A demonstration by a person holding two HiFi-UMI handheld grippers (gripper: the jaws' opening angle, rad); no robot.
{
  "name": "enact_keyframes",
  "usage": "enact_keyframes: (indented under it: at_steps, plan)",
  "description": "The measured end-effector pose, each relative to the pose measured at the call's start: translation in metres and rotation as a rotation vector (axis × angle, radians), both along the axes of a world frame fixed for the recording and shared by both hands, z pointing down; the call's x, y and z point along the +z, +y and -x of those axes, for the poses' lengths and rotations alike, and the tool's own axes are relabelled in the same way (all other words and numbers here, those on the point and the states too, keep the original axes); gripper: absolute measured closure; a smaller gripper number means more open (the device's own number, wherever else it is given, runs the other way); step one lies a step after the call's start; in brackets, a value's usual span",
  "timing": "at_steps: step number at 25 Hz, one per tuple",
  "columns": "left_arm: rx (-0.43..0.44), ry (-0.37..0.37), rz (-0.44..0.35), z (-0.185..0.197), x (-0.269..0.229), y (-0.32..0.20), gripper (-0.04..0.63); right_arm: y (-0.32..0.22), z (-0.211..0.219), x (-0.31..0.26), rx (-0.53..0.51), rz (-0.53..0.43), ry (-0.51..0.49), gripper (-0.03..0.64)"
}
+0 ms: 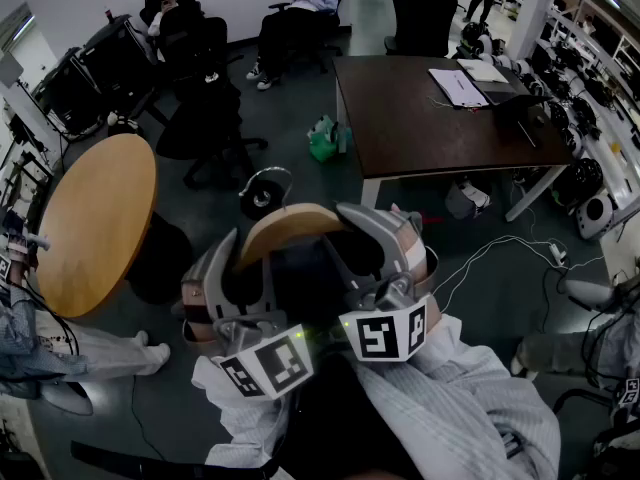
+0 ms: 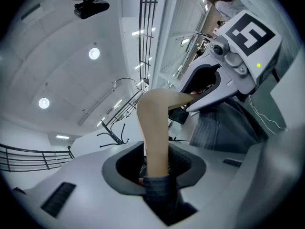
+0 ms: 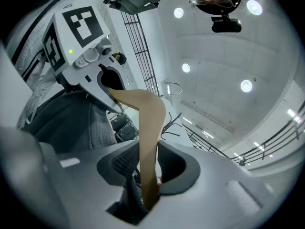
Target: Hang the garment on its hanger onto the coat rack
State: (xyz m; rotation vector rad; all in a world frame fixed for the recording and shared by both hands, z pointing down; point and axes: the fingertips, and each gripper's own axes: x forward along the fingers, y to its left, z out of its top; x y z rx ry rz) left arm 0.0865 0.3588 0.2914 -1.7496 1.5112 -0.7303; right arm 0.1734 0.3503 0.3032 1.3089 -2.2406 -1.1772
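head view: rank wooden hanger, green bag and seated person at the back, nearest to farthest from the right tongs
1. wooden hanger, gripped in the right tongs
2. green bag, on the floor ahead
3. seated person, far back

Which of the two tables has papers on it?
The dark rectangular table, upper right, with white papers on it. The other table, at the left, is round and pale wood.

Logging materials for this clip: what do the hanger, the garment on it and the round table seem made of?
The hanger looks like pale wood: smooth, matte, tan, though plastic is possible. The garment is dark grey fabric with fine ribbed texture. The round table has a light brown wood-look top; solid or veneer, I can't tell.
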Motion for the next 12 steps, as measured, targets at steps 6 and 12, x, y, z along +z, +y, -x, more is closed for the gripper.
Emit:
enact_keyframes:
  at_steps: [6, 12]
  plan:
    - [-0.004, 0.007, 0.012, -0.001, 0.005, -0.003, 0.476, -0.004, -0.001, 0.004, -0.003, 0.010, 0.002, 0.505]
    - [-0.018, 0.008, 0.034, 0.010, 0.017, -0.017, 0.476, -0.017, 0.010, 0.015, -0.011, 0.013, 0.006, 0.503]
